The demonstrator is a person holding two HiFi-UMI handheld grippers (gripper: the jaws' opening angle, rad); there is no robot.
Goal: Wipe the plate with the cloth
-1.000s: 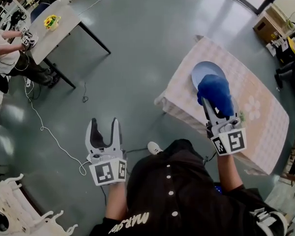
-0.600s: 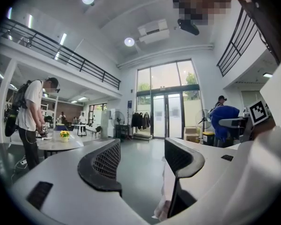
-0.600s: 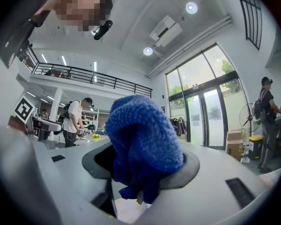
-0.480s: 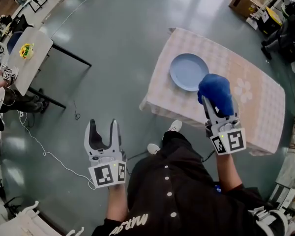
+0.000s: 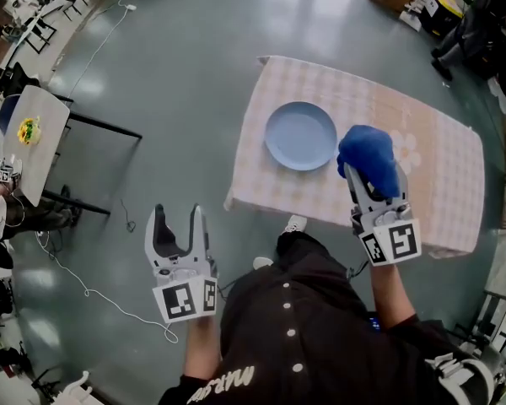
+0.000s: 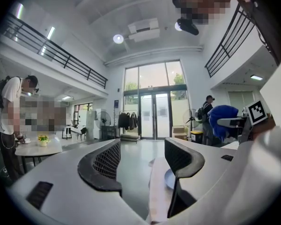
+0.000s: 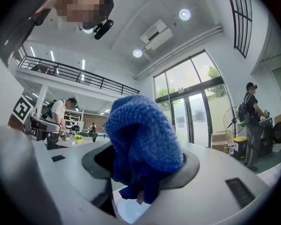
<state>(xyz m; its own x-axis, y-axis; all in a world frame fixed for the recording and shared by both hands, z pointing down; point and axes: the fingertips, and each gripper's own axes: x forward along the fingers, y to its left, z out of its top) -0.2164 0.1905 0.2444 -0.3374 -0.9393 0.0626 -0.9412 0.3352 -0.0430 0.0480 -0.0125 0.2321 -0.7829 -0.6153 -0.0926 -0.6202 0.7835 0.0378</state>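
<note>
1. The round pale-blue plate (image 5: 300,136) lies flat on the pink checked tablecloth (image 5: 443,184) of a table in front of the person, near the table's left end.
2. At the left, the white left gripper (image 5: 178,218) hangs over the glossy grey-green floor (image 5: 177,83), well apart from the table. Its jaws are spread wide and hold nothing.
3. At the right, the white right gripper (image 5: 369,182) is over the tablecloth, just right of the plate in the head view. Its jaws are clamped on a bunched blue terry cloth (image 5: 368,152).
</note>
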